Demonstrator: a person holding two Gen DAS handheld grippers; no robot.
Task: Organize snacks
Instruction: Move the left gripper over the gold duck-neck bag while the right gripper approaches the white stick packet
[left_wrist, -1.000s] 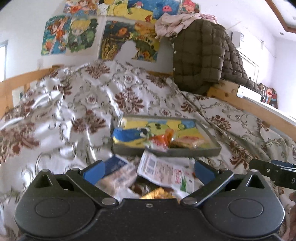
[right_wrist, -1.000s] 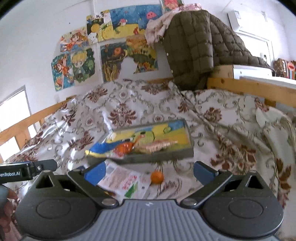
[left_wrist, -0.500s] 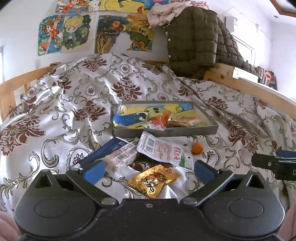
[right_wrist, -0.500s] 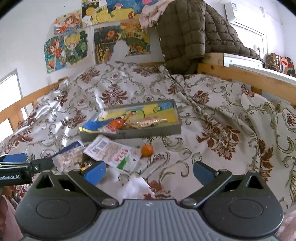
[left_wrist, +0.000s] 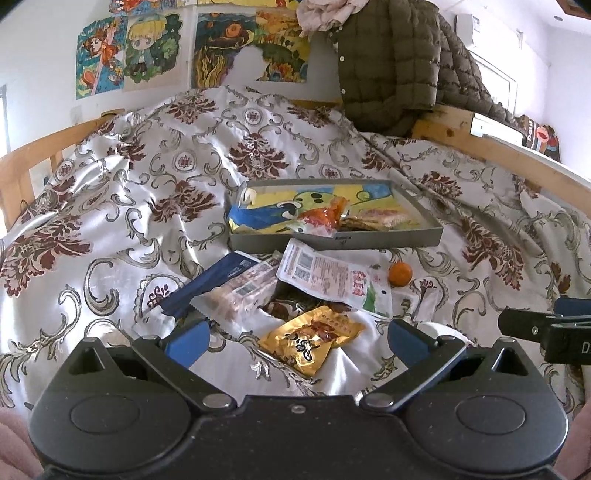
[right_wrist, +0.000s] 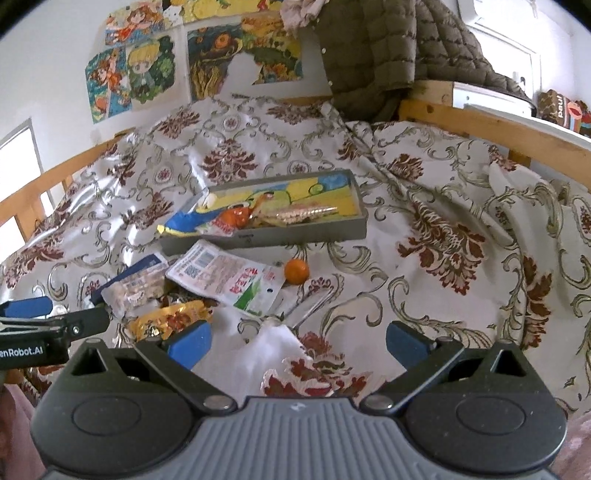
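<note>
I have drawn both my grippers back toward the near edge of the bed and raised them. My left gripper (left_wrist: 295, 338) now looks down on a crinkled gold foil snack packet (left_wrist: 312, 338) that was nearly hidden a second ago, and my right gripper (right_wrist: 297, 339) now sits farther from the small round orange fruit (right_wrist: 296, 271).

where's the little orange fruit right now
The small orange fruit lies loose on the patterned bedspread, just in front of the grey tray near its right end, beside the white snack packet.
</note>
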